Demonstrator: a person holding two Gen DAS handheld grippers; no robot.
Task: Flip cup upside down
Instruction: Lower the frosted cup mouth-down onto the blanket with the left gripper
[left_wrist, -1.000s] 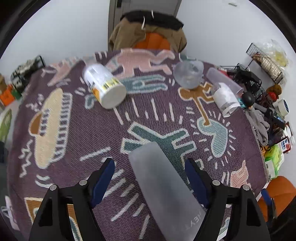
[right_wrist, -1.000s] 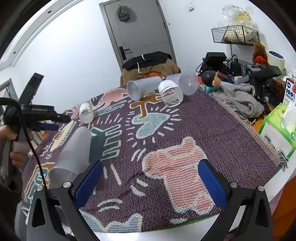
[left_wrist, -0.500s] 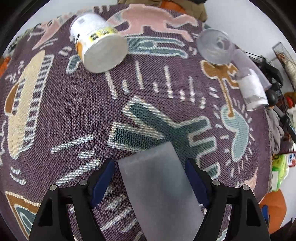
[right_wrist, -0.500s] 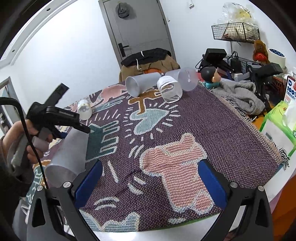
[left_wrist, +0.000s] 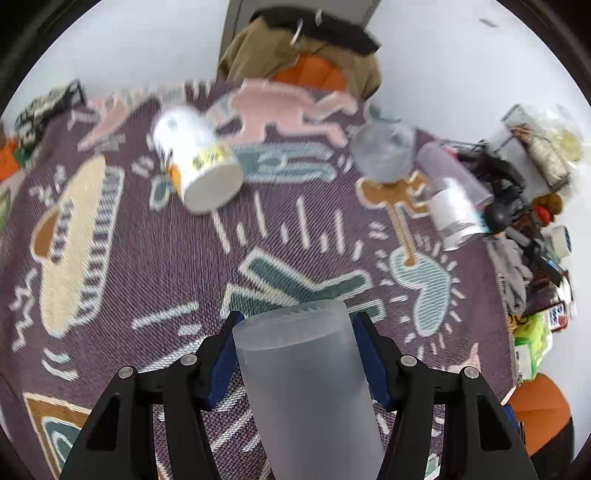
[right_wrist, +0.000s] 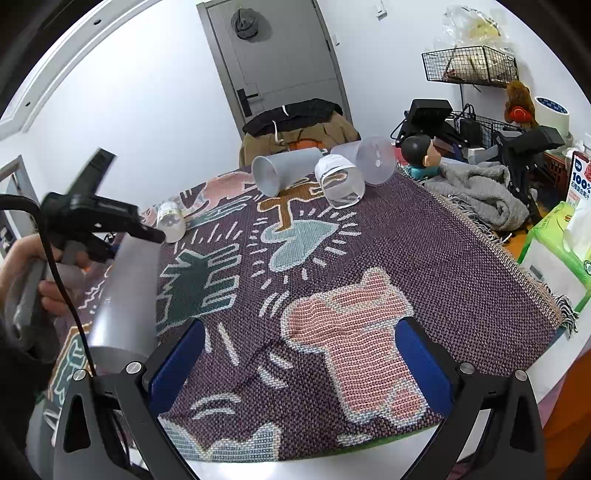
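The cup (left_wrist: 306, 387) looks like frosted matt plastic, the rug (right_wrist: 424, 236) coarse woven cloth.

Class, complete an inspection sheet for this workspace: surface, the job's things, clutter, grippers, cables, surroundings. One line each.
Surface: patterned purple cloth over the table.
Job's things: frosted cup, tilted, clamped in the left gripper.
Clutter: white bottle and three clear cups lying on their sides.
Grippers: left shut on cup; right gripper open, holding nothing.
Cables: black cable by the left hand.
Surroundings: grey door, wire basket, grey towel.
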